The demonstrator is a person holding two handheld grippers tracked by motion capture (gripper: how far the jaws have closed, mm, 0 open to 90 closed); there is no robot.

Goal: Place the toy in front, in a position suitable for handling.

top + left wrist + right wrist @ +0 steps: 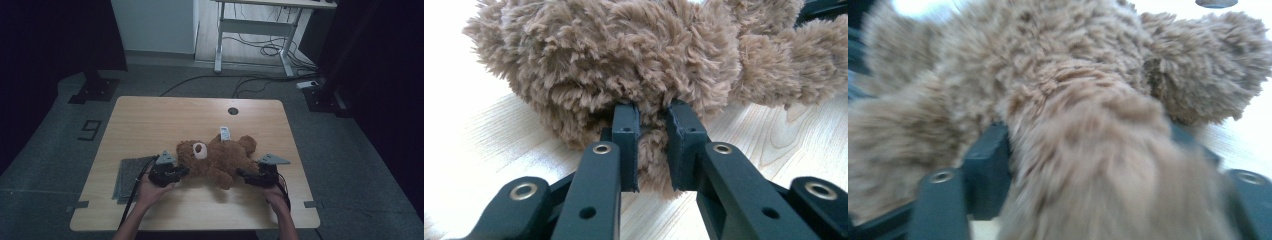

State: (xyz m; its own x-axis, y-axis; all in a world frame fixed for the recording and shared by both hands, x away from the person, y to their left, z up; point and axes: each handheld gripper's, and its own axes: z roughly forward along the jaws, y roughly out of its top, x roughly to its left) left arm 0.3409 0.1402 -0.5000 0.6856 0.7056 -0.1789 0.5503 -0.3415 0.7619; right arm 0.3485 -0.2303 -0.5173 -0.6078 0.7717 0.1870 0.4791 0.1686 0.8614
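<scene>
Black left tool [653,125] pinching shaggy brown teddy bear [624,55].

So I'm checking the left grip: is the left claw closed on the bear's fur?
Yes, in the left gripper view the left claw pinches a tuft of the bear tightly between its jaws.

Brown teddy bear [217,159], pale wooden table [150,120]

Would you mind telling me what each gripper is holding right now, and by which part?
The left gripper pinches fur at the teddy bear's head end. A plush limb lies between the right gripper's wide jaws; whether they grip it cannot be told.
</scene>
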